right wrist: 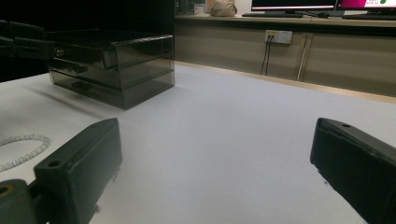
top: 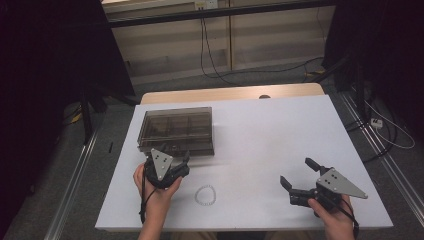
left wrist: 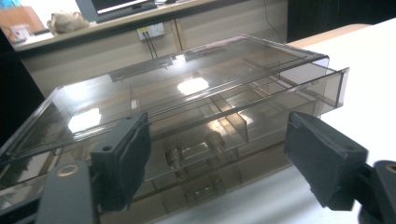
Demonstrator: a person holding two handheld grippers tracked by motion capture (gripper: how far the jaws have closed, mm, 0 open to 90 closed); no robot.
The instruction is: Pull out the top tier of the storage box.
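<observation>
A smoky see-through drawer box (top: 176,131) stands at the back left of the white table (top: 280,130). My left gripper (top: 169,154) is right at its front, held by a hand, jaws open. In the left gripper view the box (left wrist: 187,84) looms close, and two small drawer knobs (left wrist: 173,157) sit between the open left gripper (left wrist: 219,135) jaws; one drawer stands out a little. A white bead bracelet (top: 205,195) lies near the front edge, right of that hand. My right gripper (top: 297,172) rests open at the front right, empty, facing the box (right wrist: 116,65) and bracelet (right wrist: 23,142).
The table's far edge shows a wooden strip (top: 230,93). Cables (top: 210,60) trail on the floor behind it and a power strip (top: 377,122) lies to the right. Dark curtains flank both sides. Bare table surface lies between the grippers.
</observation>
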